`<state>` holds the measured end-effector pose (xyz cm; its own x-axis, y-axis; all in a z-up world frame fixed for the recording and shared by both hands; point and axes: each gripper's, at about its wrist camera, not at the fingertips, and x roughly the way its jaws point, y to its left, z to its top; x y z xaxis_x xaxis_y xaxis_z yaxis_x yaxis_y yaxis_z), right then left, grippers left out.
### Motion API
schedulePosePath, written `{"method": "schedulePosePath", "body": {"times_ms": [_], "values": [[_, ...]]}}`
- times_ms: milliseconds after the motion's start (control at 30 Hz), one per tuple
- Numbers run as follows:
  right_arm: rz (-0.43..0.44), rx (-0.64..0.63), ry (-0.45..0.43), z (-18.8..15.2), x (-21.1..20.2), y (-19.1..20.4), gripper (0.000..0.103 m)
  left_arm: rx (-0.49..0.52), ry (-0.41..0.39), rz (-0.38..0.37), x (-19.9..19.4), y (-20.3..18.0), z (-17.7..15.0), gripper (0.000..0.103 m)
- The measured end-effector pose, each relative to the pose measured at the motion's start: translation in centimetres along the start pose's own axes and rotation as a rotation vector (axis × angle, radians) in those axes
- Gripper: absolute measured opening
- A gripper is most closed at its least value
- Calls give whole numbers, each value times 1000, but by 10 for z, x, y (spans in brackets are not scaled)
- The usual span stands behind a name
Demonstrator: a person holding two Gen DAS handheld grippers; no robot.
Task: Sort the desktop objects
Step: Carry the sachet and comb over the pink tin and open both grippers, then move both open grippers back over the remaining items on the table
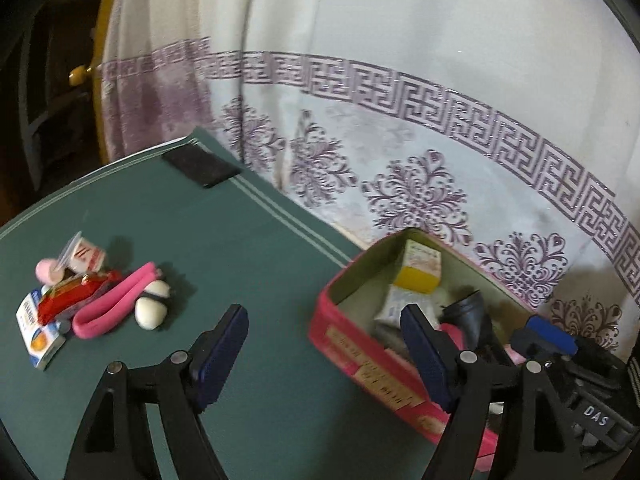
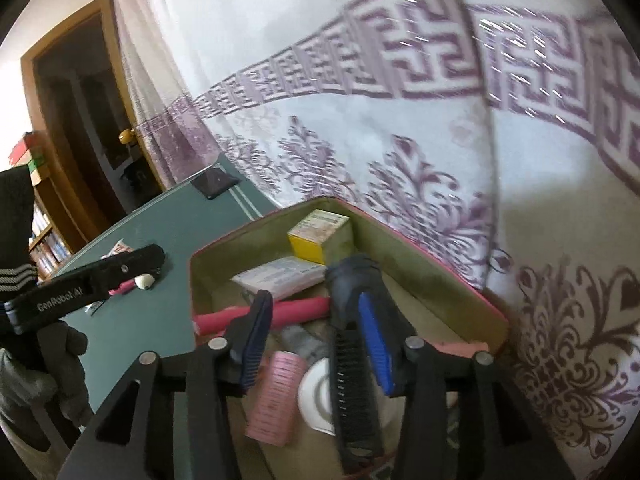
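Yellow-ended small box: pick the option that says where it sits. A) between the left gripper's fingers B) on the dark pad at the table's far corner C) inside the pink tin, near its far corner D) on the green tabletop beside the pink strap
C: the yellow-ended small box lies on the floor of the pink tin, up against its far corner, apart from the pile on the green tabletop.

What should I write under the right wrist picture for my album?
Open right tool above a black comb in the pink box.
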<state>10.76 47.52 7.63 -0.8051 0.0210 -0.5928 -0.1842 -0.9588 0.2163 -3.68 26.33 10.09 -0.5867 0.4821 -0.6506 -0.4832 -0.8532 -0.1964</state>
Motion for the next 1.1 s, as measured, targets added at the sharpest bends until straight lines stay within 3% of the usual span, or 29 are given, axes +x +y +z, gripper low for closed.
{"method": "schedulePosePath", "body": {"times_ms": [167, 300, 433, 733, 933, 1100], "values": [[30, -92, 21, 10, 11, 25, 62, -36, -3, 21, -9, 17, -6, 80], [24, -182, 142, 9, 37, 35, 64, -56, -5, 34, -16, 29, -9, 80], [-68, -300, 272, -4, 57, 39, 64, -86, 0, 47, -19, 44, -13, 80], [-74, -224, 162, 9, 29, 37, 64, -185, 18, 107, -23, 91, -28, 80], [27, -209, 83, 17, 18, 61, 65, -277, 4, 190, -36, 139, -41, 80], [104, -224, 76, 14, 29, 95, 65, -346, -6, 263, -49, 177, -50, 80]]}}
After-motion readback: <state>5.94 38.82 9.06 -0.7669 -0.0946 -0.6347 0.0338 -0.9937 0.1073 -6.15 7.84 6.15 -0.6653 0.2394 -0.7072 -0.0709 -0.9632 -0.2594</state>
